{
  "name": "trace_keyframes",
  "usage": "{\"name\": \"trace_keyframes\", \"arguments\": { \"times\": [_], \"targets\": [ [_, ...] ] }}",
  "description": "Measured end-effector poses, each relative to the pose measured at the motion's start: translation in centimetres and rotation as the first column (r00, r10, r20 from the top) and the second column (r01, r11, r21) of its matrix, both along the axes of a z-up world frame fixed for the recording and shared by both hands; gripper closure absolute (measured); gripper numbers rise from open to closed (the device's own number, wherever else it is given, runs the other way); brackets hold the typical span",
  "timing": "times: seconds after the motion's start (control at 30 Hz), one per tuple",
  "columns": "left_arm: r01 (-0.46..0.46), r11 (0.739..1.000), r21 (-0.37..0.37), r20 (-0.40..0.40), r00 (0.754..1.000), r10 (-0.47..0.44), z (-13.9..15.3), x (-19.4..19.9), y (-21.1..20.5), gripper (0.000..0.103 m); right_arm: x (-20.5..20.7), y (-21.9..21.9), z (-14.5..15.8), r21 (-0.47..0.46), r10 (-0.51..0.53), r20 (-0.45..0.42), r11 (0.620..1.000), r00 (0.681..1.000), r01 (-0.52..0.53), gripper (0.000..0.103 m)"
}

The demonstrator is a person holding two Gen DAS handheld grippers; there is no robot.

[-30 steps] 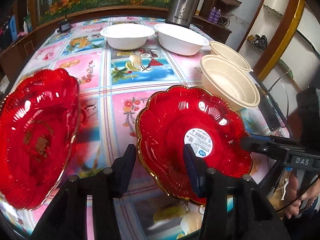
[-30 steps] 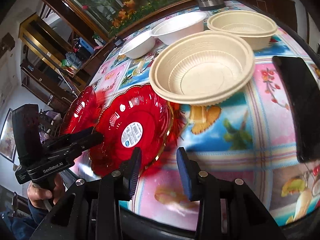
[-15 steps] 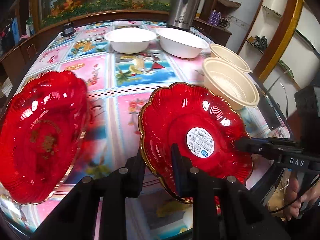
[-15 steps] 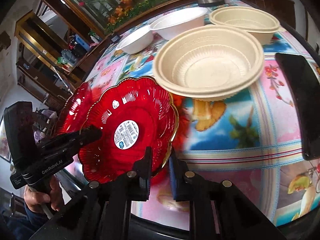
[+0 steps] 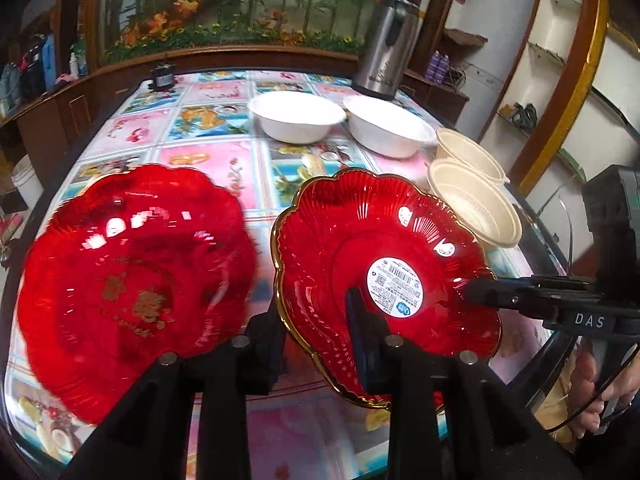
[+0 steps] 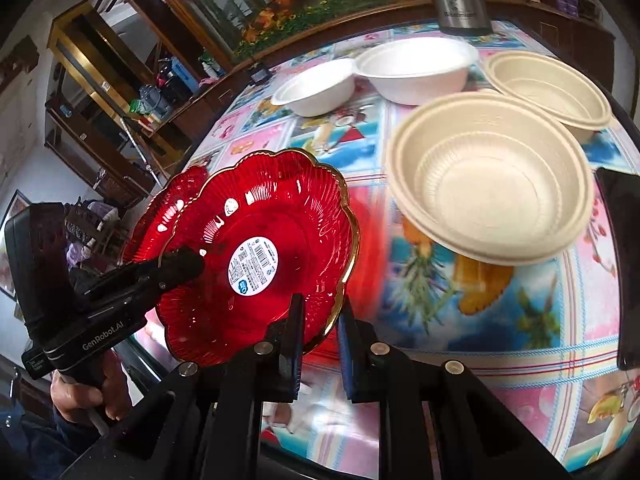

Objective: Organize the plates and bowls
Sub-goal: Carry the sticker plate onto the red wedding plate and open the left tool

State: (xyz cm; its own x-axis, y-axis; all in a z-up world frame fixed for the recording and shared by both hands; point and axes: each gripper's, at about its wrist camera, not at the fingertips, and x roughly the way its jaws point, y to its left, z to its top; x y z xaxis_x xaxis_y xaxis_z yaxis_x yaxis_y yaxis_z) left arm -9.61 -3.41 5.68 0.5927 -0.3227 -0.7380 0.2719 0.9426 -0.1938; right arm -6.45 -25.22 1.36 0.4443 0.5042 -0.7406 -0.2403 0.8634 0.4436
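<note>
Both claws pinch one red plate with a sticker [image 5: 384, 264] by opposite rims, tilted above the bench [image 5: 224, 160]. The left claw [image 5: 316, 332] and right claw [image 6: 320, 336] have each just closed on its gold edge. A second red plate [image 5: 132, 280] lies beside it.

Labelled plate [image 5: 384, 264]: red, scalloped, gold-rimmed, with a white barcode sticker at centre; tilted and clamped at opposite rims. Second red plate [image 5: 132, 280]: gold motif at centre, to the left of the first. Two white bowls [image 5: 298, 120] stand upright at the far side. Two beige ribbed bowls [image 6: 490, 176] stand upright on the right, rims touching.
</note>
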Motion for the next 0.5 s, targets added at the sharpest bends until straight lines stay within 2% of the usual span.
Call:
{"name": "trace_keyframes", "arguments": {
  "times": [0.3, 0.37, 0.5],
  "targets": [
    [-0.117, 0.992, -0.036, 0.058, 0.991, 0.119, 2.2, -1.3, 5.2, 0.077, 1.1, 5.2, 3.7, -0.029, 0.104, 0.086, 0.994, 0.991, -0.102, 0.086],
    [-0.151, 0.988, -0.043, 0.064, 0.986, 0.153, 2.4, -1.2, 6.6, 0.071, 1.7, 6.7, 4.3, -0.037, 0.13, 0.089, 0.991, 0.988, -0.127, 0.086],
    [-0.236, 0.971, -0.04, 0.061, 0.969, 0.238, 2.4, -0.8, 9.9, 0.07, 3.4, 10.4, 4.5, -0.055, 0.179, 0.084, 0.983, 0.98, -0.174, 0.086]
  ]
}}
